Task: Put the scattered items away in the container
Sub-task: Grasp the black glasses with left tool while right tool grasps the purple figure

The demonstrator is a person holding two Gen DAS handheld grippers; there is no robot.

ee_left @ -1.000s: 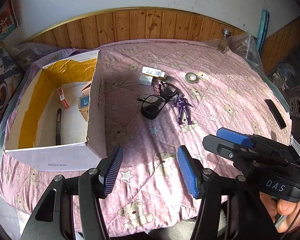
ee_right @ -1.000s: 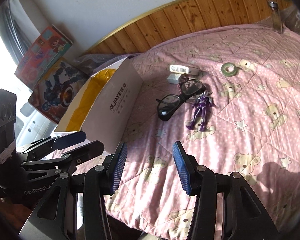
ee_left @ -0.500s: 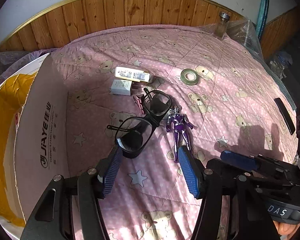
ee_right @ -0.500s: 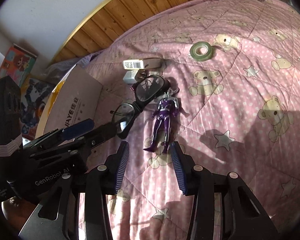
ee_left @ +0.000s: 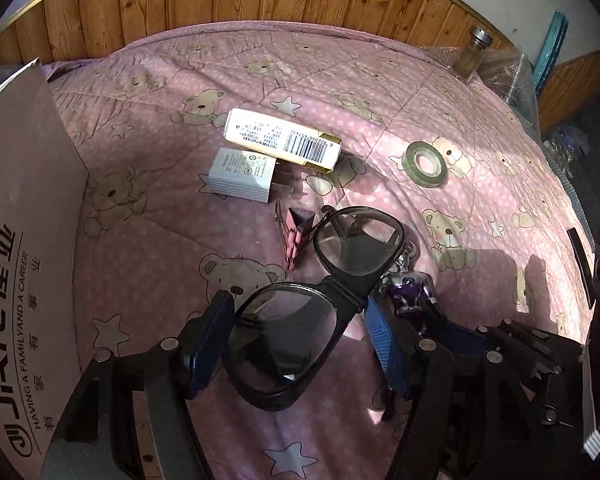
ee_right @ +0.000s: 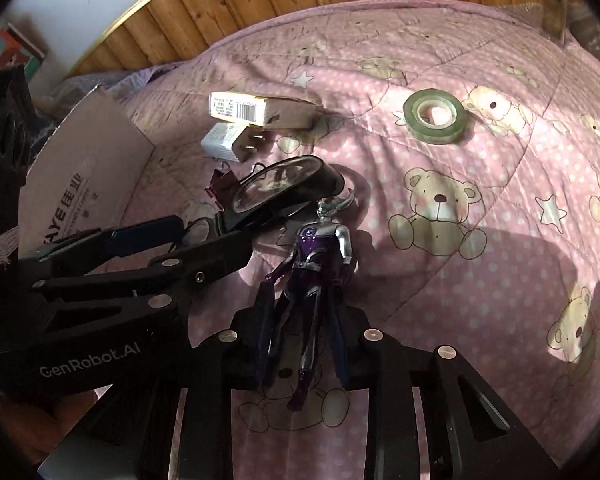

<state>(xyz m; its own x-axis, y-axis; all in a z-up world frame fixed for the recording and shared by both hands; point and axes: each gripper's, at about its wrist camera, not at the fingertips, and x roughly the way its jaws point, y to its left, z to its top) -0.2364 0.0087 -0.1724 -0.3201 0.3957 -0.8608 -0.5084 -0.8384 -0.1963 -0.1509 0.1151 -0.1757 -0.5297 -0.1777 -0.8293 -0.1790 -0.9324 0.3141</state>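
Cardboard box (ee_left: 32,240) stands at far left. My left gripper (ee_left: 296,340) is spread around the near lens of the glasses (ee_left: 320,292), not clamped. My right gripper (ee_right: 302,344) straddles the toy figure's (ee_right: 320,256) legs, jaws apart. Risk: glasses overlap figure; lifting either may drag the other.

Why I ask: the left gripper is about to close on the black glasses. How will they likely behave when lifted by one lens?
The glasses look like a thin, light plastic frame, so probably easy to lift. The left gripper straddles only the near lens, so the far lens may sag or swing. The lenses look smooth and glossy, so they could slip or smudge.
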